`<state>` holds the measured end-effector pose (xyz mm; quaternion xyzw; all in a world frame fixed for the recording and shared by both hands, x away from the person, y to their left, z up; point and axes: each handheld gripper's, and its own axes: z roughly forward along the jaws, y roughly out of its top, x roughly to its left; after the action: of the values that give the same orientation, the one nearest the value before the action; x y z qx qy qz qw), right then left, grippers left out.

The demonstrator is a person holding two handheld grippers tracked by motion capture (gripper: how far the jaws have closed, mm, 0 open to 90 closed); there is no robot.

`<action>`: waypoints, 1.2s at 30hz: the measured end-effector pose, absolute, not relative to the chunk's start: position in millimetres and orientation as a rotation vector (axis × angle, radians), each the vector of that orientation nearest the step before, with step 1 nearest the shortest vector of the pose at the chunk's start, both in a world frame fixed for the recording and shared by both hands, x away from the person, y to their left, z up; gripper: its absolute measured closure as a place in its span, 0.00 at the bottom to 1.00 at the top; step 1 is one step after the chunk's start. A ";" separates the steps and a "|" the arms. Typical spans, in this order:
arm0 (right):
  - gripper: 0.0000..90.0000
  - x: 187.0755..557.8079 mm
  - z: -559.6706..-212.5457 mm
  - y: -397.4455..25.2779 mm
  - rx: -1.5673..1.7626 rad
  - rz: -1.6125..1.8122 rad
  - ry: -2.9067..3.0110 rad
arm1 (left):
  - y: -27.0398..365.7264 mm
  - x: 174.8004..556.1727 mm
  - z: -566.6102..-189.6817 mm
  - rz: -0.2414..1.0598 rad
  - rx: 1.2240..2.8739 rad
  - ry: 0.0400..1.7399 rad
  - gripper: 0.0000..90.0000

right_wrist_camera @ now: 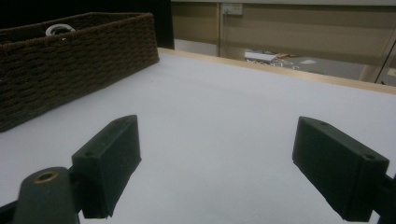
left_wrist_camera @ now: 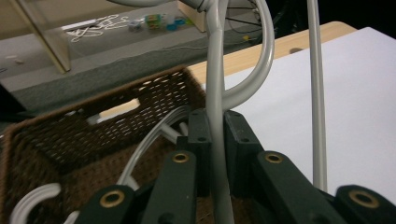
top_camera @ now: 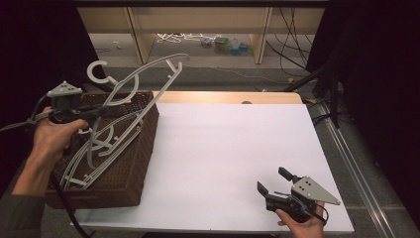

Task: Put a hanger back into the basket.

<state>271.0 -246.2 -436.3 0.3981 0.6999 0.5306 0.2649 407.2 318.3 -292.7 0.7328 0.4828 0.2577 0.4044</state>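
Your right tool (top_camera: 271,185) rests released on the counter (top_camera: 223,158), far from the basket (top_camera: 141,148), ready to receive. Your left tool (top_camera: 101,112) is clenched on a hanger (top_camera: 148,67), raised above the basket so it clears the other hangers (top_camera: 99,148).

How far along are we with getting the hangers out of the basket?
Nothing is laid out yet: the white table holds no hanger. In hand: the left gripper is shut on a white hanger, lifted partly above the wicker basket. Left: several more hangers lie inside the basket. The right gripper waits open over the table's near corner.
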 end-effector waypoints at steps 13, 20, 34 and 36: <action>0.18 272.3 -437.9 -245.2 1.069 1.456 1.892 | 366.8 395.8 -315.1 0.738 1.842 1.323 0.91; 0.18 272.2 -437.6 -245.6 1.071 1.456 1.888 | 382.9 390.5 -328.5 0.755 1.831 1.363 0.91; 0.18 272.6 -437.7 -245.2 1.066 1.456 1.884 | 404.7 377.2 -348.6 0.773 1.857 1.382 0.91; 0.18 272.5 -437.3 -245.4 1.068 1.461 1.885 | 405.4 376.7 -349.6 0.765 1.862 1.377 0.91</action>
<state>272.5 -245.4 -437.3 0.3946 0.6963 0.5396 0.2611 376.7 405.4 -349.6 0.7167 0.5301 0.2947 0.3442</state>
